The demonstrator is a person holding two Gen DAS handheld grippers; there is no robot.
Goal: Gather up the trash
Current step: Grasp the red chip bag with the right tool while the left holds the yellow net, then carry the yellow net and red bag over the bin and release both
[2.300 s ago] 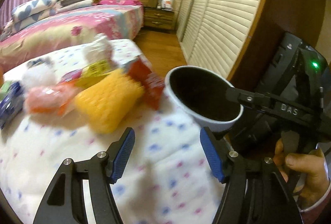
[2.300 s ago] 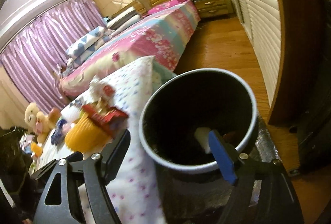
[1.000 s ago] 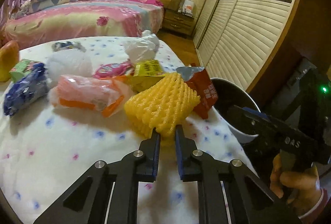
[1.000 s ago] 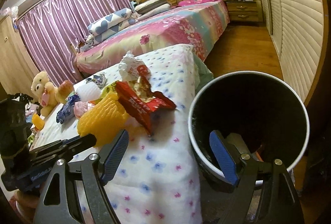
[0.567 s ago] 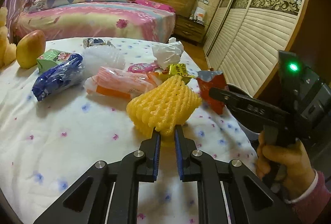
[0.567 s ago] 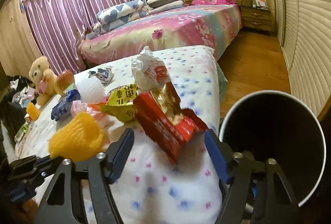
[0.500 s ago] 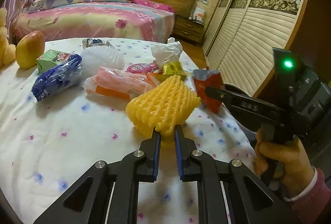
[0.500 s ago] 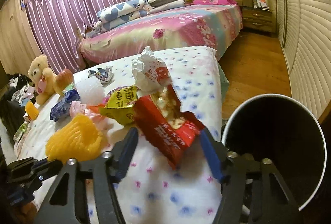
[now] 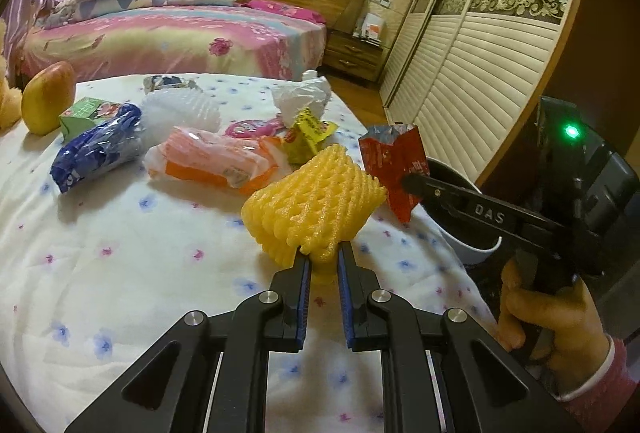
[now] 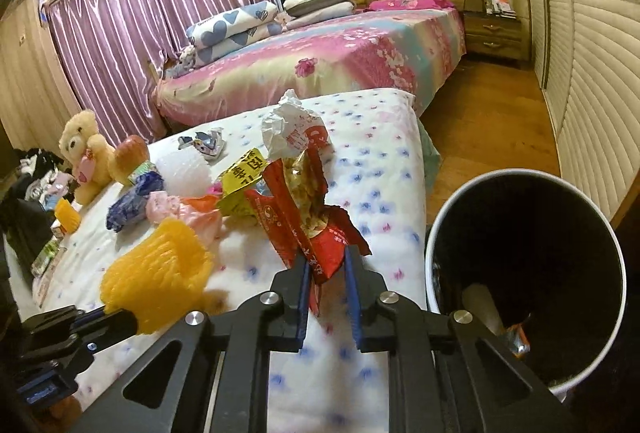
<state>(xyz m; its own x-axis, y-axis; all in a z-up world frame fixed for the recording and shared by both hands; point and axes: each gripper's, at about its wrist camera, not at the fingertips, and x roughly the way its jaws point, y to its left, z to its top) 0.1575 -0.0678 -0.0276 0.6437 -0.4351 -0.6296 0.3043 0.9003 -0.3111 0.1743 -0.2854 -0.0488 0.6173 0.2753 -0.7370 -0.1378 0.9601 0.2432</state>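
My left gripper (image 9: 322, 257) is shut on a yellow foam fruit net (image 9: 316, 203), held just above the white flowered bedspread (image 9: 120, 273); the net also shows in the right wrist view (image 10: 160, 273). My right gripper (image 10: 325, 265) is shut on a torn red snack bag (image 10: 304, 221), also seen in the left wrist view (image 9: 394, 165). A white bin with a dark inside (image 10: 528, 265) stands on the floor to the right of the bed, with some trash at its bottom.
More trash lies on the bedspread: a yellow wrapper (image 9: 310, 135), an orange-pink bag (image 9: 212, 161), a blue bag (image 9: 100, 149), white foam net (image 9: 184, 109), crumpled white paper (image 9: 302, 97). A mango (image 9: 48, 101), a green carton (image 9: 86, 113) and a teddy bear (image 10: 86, 153) sit at the left.
My right gripper has closed on the red snack bag and lifted it off the bed beside the bin. My left gripper keeps its hold on the yellow net.
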